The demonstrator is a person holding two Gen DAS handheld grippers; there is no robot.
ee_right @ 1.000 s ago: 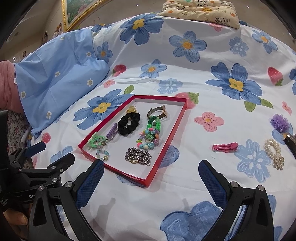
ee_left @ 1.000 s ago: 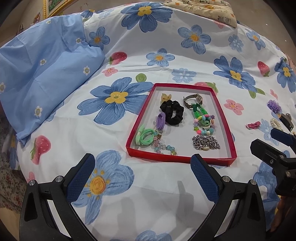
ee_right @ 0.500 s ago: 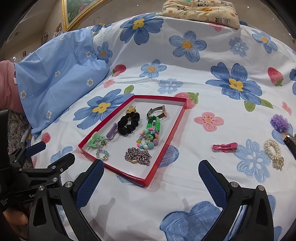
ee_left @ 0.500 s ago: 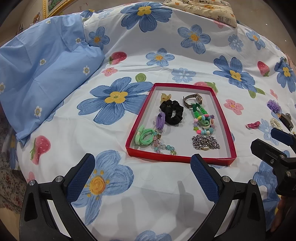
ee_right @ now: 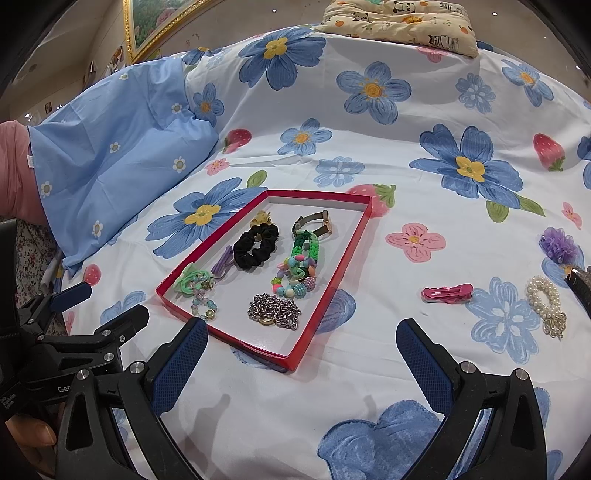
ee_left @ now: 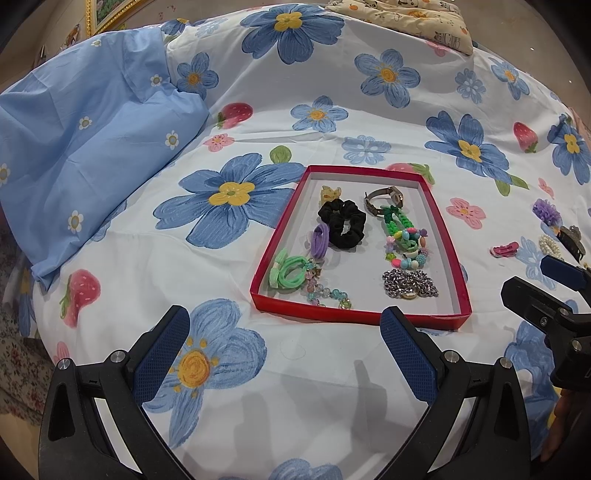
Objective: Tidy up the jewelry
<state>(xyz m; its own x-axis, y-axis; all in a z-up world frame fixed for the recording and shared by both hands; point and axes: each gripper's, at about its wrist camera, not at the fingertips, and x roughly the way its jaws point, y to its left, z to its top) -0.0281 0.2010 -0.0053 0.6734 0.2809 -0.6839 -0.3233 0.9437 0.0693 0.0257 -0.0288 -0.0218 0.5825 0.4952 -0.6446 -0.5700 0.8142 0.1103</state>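
Jewelry tray (ee_left: 450, 236), red rim, no label; gripper lettering "Gen", partial

I am seeing the tray (ee_right: 334, 291) lying on the bedspread (ee_right: 424, 177), ahead of both grippers. In it, the scrunchie (ee_right: 255, 246) is sitting near the middle, the watch (ee_right: 314, 223) behind it toward the far right corner, the chain (ee_right: 275, 311) at the near right, the bead string (ee_right: 203, 304) at the near left. Right of the tray, well apart, the hair clip (ee_right: 447, 293) is lying, with the pearl band (ee_right: 546, 301) further right. A pillow (ee_right: 110, 155) is sitting to the left; what may be a folded blanket (ee_right: 399, 18) is lying at the far edge.
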